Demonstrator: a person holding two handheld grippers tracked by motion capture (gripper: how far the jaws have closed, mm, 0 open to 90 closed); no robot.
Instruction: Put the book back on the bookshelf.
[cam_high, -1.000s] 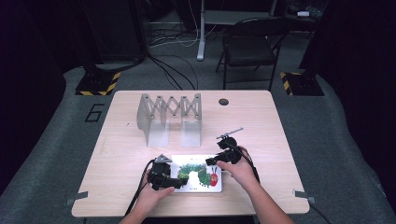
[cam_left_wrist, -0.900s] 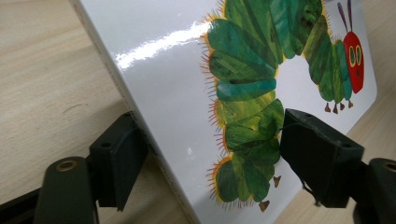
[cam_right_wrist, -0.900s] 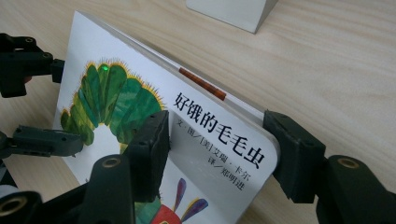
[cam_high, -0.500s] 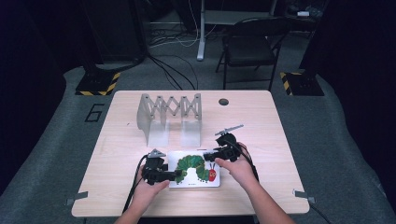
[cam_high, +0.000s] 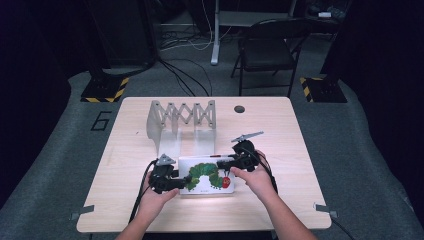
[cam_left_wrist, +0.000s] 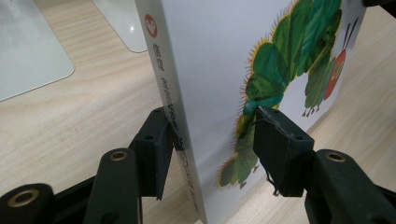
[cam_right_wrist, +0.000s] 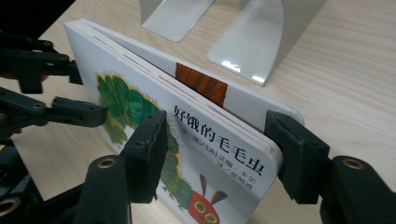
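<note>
A white board book (cam_high: 207, 176) with a green caterpillar on its cover is held between both grippers, just off the wooden table (cam_high: 300, 150). My left gripper (cam_high: 180, 183) has its left end. In the left gripper view the jaws (cam_left_wrist: 215, 149) have just been closing, and the pads press the book (cam_left_wrist: 210, 70) at spine and cover. My right gripper (cam_high: 226, 166) has its right end. Its jaws (cam_right_wrist: 217, 149) have just been opening a little, with the book (cam_right_wrist: 135, 107) still between them and both pads on it.
A grey expanding book rack (cam_high: 182, 117) with metal bookend plates (cam_right_wrist: 252, 42) stands just behind the book. A round dark grommet (cam_high: 239, 109) sits near the table's far edge. A folding chair (cam_high: 267, 50) and cables are on the floor beyond.
My left gripper slid out to the book's left end and its jaws narrowed onto it. Both hands and the book have risen slightly off the table.
</note>
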